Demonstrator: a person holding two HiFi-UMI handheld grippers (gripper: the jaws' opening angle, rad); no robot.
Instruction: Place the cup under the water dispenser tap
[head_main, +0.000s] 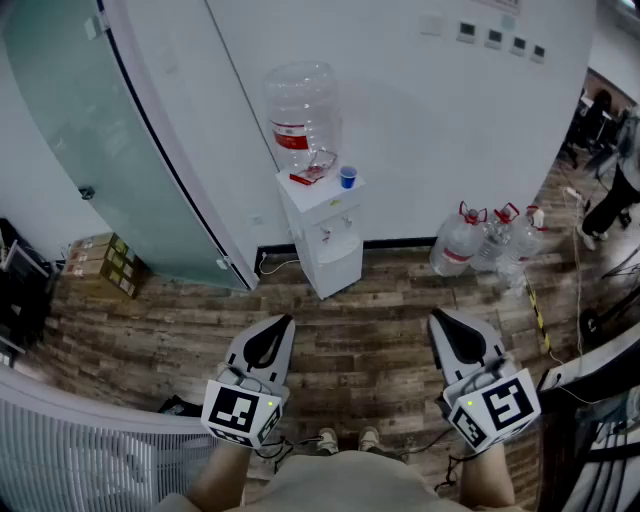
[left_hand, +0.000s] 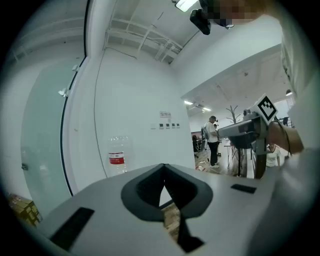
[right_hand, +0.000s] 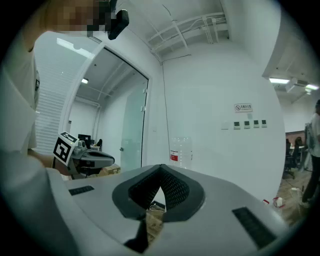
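The small blue cup is sitting on top of the white water dispenser, just right of the big water bottle, far away across the wooden floor. The taps are sitting lower down on the dispenser's front. The left gripper and the right gripper are pointing that way from well back. Both sets of jaws are sitting closed, with nothing in them. The cup is looking light, thin and easy to squash or tip. I think a soft pinch across its side, near the middle, is the best hold.
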